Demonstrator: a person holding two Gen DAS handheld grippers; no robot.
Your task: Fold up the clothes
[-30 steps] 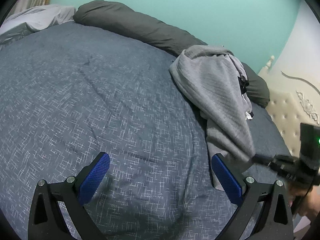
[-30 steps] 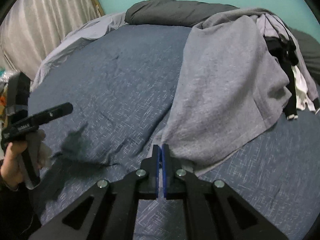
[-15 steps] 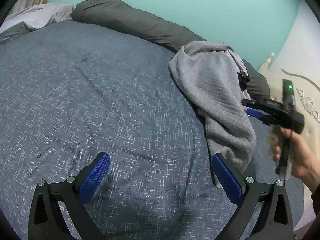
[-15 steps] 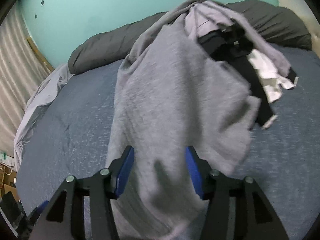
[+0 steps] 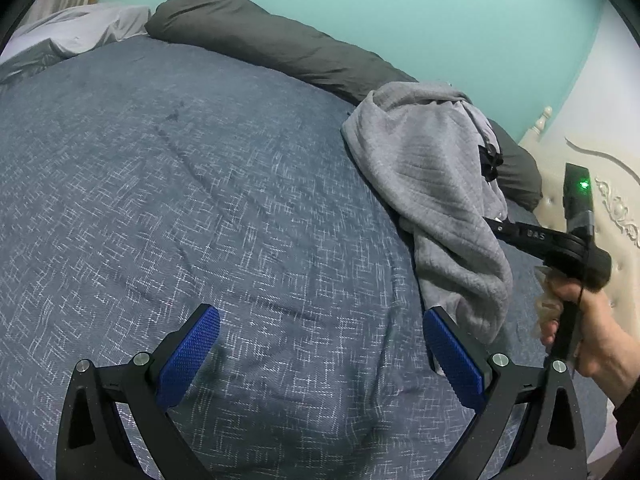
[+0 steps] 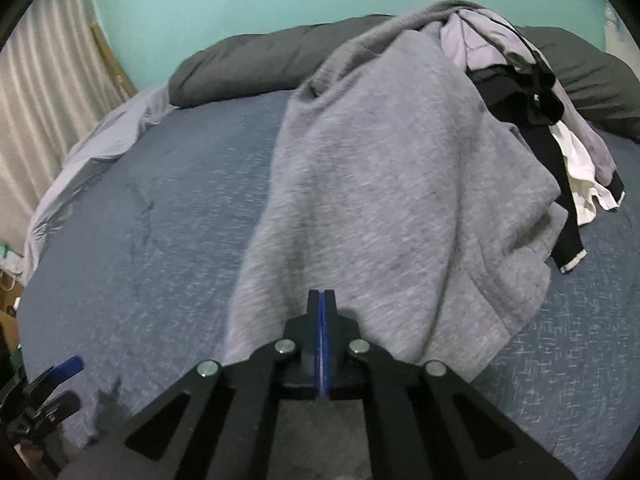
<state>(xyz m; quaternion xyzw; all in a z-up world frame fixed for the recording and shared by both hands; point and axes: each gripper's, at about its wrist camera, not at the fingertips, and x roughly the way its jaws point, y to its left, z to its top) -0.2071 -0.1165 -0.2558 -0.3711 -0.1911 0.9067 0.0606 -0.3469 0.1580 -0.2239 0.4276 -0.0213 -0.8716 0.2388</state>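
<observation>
Item: grey garment (image 6: 392,200), heaped on bed (image 5: 200,208); right hand-held gripper (image 6: 321,300) had just clamped shut at its near hem, presumably grasping it for spreading; left hand-held gripper (image 5: 320,344) gaped empty.

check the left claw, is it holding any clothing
No, the left claw stands open over the bare blue bedspread, with the grey sweatshirt lying beside its right finger.

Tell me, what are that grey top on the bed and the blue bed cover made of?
The grey top looks like soft fleecy cotton jersey, matte: it drapes in thick folds and shows a fine knit rib from the left view. The blue bed cover looks like woven fabric, matte, with a white crosshatch fleck. The fibre of either cannot be told.
</observation>
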